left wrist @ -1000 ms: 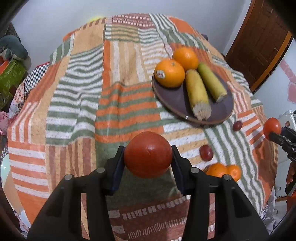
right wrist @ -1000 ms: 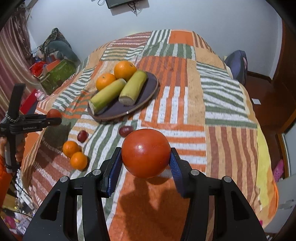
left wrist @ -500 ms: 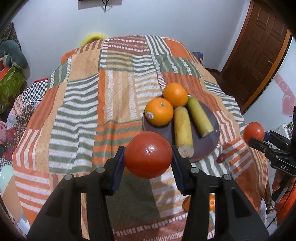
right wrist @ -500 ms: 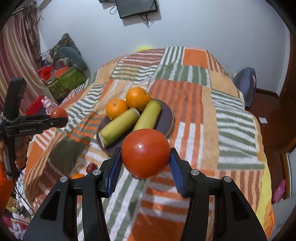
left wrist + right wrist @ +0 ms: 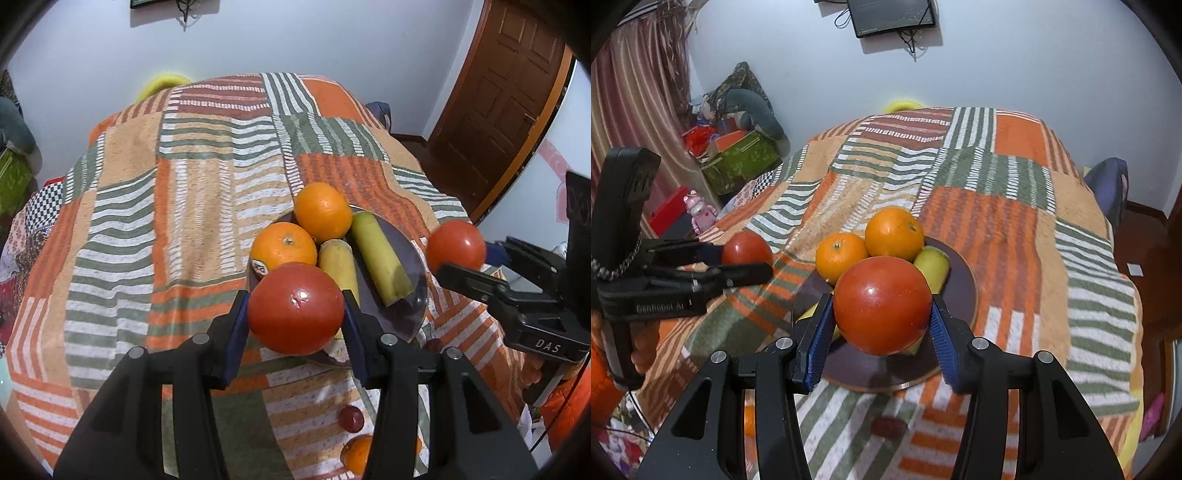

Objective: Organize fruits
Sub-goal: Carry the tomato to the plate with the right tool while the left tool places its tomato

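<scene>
The left claw [image 5: 295,308] pinches a glossy red tomato [image 5: 295,308] above the dark plate's [image 5: 415,258] near left rim. At right, the right claw [image 5: 882,310] pinches another smooth tomato [image 5: 882,310] over the same plate on the bed.

Oranges [image 5: 301,229] lie behind corn cobs [image 5: 378,260] on plate [image 5: 417,295].

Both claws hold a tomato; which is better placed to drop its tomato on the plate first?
Probably the right claw: its tomato hangs over bare plate; the left claw seems at the rim.
</scene>
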Action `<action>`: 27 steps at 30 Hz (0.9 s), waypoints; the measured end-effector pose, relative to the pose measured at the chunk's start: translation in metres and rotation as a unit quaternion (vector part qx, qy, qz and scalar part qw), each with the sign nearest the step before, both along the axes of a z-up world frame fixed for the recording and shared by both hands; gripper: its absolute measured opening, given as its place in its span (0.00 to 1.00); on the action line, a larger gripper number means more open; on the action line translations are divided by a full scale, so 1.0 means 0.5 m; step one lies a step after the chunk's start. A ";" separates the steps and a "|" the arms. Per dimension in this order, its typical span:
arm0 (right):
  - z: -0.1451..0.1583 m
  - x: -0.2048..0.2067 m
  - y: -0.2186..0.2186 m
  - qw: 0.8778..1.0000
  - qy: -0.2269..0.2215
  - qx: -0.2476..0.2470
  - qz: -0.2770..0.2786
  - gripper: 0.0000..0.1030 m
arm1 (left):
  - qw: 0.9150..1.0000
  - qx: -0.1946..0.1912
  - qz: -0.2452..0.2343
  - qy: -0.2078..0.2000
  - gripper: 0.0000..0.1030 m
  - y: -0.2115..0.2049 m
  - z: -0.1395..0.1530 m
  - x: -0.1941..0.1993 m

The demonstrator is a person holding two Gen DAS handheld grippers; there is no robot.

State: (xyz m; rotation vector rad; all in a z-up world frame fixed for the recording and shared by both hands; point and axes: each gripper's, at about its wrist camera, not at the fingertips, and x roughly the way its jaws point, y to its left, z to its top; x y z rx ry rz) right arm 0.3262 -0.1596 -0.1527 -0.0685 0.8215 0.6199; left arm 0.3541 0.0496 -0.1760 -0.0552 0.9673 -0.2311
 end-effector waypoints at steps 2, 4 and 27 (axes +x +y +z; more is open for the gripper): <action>-0.004 0.012 0.011 1.000 0.001 -0.001 0.003 0.45 | 1.000 -0.002 -0.003 0.004 0.46 -0.005 -0.010 0.010; -0.006 0.025 0.017 1.000 0.002 0.000 0.005 0.45 | 1.000 -0.005 -0.006 0.009 0.46 -0.009 -0.022 0.020; -0.074 0.106 0.067 1.000 0.025 -0.008 0.011 0.45 | 0.999 -0.017 -0.004 0.041 0.46 0.001 -0.110 0.068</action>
